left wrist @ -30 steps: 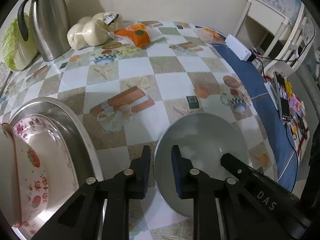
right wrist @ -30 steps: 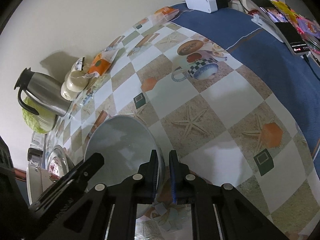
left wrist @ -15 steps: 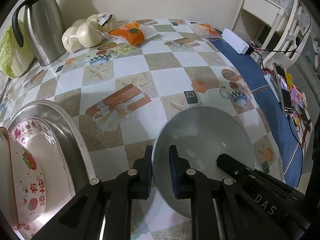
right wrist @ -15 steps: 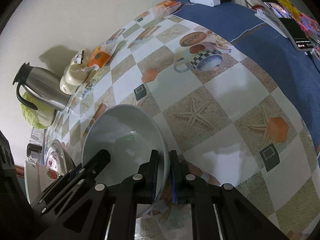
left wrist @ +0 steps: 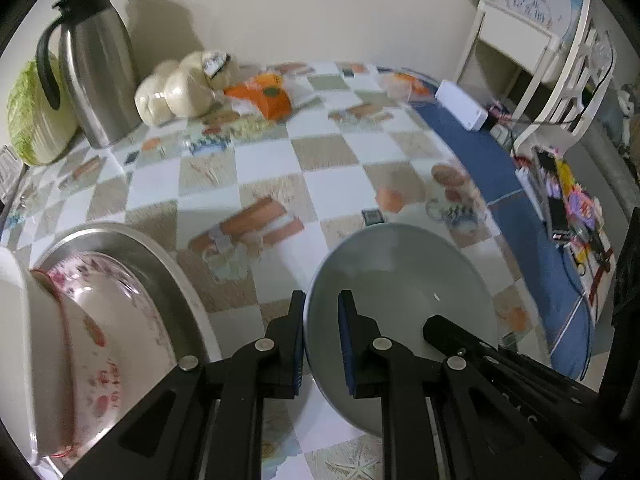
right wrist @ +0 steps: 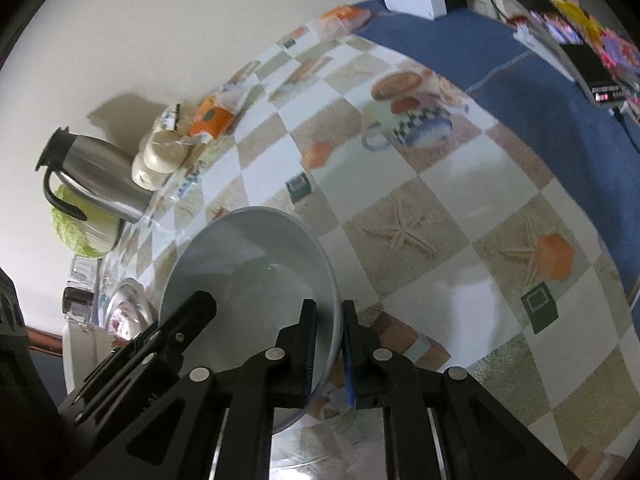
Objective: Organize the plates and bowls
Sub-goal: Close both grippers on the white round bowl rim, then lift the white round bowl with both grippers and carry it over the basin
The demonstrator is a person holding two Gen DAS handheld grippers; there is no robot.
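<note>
A plain grey bowl (left wrist: 400,288) is held above the chequered tablecloth by both grippers. My left gripper (left wrist: 321,320) is shut on its left rim, one finger inside and one outside. My right gripper (right wrist: 330,330) is shut on the opposite rim; the bowl also shows in the right wrist view (right wrist: 248,264). To the left, a steel basin (left wrist: 160,256) holds a floral plate (left wrist: 116,320) and a white bowl with red fruit prints (left wrist: 24,344) leaning on its side.
A steel thermos jug (left wrist: 96,68), a cabbage (left wrist: 28,116), bagged buns (left wrist: 176,88) and an orange packet (left wrist: 268,96) stand at the back. A blue cloth (left wrist: 536,248) covers the table's right side, with a white box (left wrist: 460,106) and a phone (left wrist: 558,212).
My left gripper closed on the bowl's rim. Both grippers have lifted the bowl off the table and it has risen and tilted slightly.
</note>
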